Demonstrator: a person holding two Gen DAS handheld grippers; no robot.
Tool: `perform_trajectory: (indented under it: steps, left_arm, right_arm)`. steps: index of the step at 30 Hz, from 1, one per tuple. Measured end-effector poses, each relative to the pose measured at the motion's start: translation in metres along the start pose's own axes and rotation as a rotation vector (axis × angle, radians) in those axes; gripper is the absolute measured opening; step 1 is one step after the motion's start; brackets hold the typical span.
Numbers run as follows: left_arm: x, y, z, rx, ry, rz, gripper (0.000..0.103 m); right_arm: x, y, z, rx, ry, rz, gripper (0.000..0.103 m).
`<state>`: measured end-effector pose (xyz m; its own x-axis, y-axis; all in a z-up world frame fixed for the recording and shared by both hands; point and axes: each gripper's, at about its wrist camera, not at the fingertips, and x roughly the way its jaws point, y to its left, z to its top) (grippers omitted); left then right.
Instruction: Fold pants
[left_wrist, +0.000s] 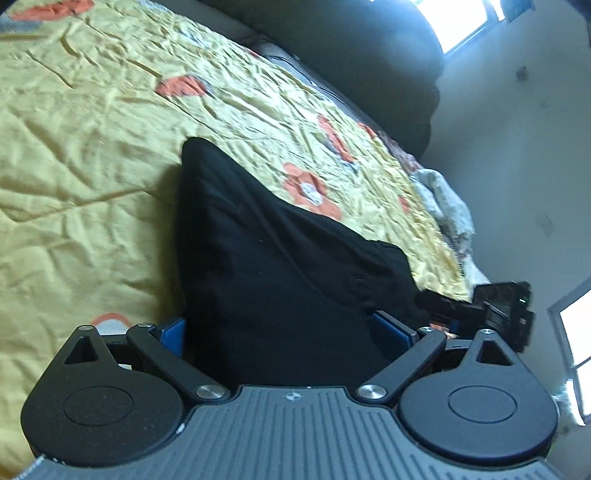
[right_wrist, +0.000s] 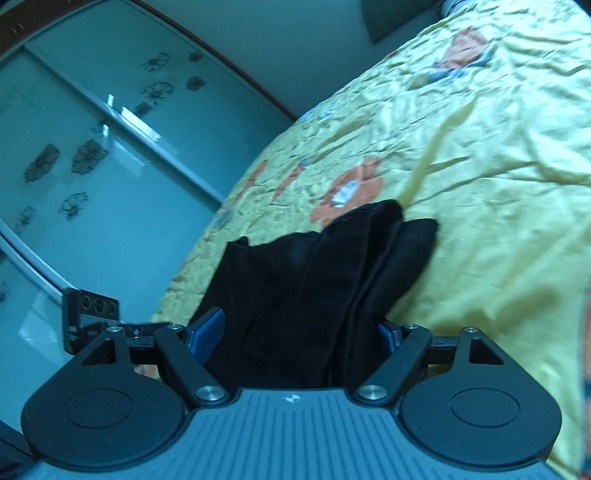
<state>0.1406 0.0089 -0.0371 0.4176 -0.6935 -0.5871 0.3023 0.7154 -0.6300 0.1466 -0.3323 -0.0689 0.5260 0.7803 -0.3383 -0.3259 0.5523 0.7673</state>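
Black pants (left_wrist: 266, 258) drape from the bed's near edge across its yellow floral bedspread (left_wrist: 92, 155), cloth bunched between the blue pads of both tools. The left gripper (left_wrist: 280, 328) and right gripper (right_wrist: 295, 332) each appear clamped on fabric. Folding well likely means lifting both ends level, keeping the cloth taut, then laying edge onto edge. No brand or legible writing shows; a device (right_wrist: 90, 317) beside the right tool carries blurred markings.

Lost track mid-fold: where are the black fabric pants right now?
The black fabric pants fill both wrist views' centres, bunched between the fingers of the left gripper and the right gripper, far end draped on the yellow floral bedspread.
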Motion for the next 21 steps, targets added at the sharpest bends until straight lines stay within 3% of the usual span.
perform_trajectory:
  steps: [3, 5, 7, 8, 9, 11, 12, 15, 21]
  left_arm:
    - [0.003, 0.001, 0.000, -0.022, -0.003, -0.023, 0.092]
    - [0.004, 0.000, -0.001, -0.022, -0.014, -0.001, 0.084]
    - [0.005, -0.002, -0.001, -0.006, -0.022, 0.038, 0.070]
    - [0.005, -0.003, -0.002, 0.008, -0.024, 0.066, 0.057]
    - [0.006, -0.003, -0.001, 0.017, -0.023, 0.089, 0.049]
    - [0.005, -0.002, 0.000, 0.019, -0.028, 0.112, 0.045]
    - [0.004, -0.003, -0.001, 0.017, -0.033, 0.128, 0.037]
    - [0.004, -0.012, -0.004, 0.067, -0.054, 0.197, 0.031]
    - [0.005, -0.059, -0.024, 0.331, -0.156, 0.407, 0.024]
  right_arm:
    - [0.009, -0.002, 0.006, 0.005, -0.020, -0.003, 0.078]
    - [0.013, -0.001, 0.008, -0.004, -0.026, -0.026, 0.069]
    - [0.013, -0.003, 0.006, -0.006, -0.019, -0.065, 0.041]
    - [0.012, -0.005, 0.003, -0.002, -0.016, -0.077, 0.038]
    - [0.010, -0.008, 0.001, 0.006, -0.019, -0.072, 0.036]
    - [0.006, -0.008, -0.004, 0.010, -0.031, -0.076, 0.034]
    - [0.006, -0.005, -0.007, 0.003, -0.039, -0.093, 0.033]
    - [0.009, 0.011, -0.011, -0.053, -0.059, -0.179, 0.033]
    - [0.017, 0.052, -0.025, -0.227, -0.106, -0.356, 0.031]
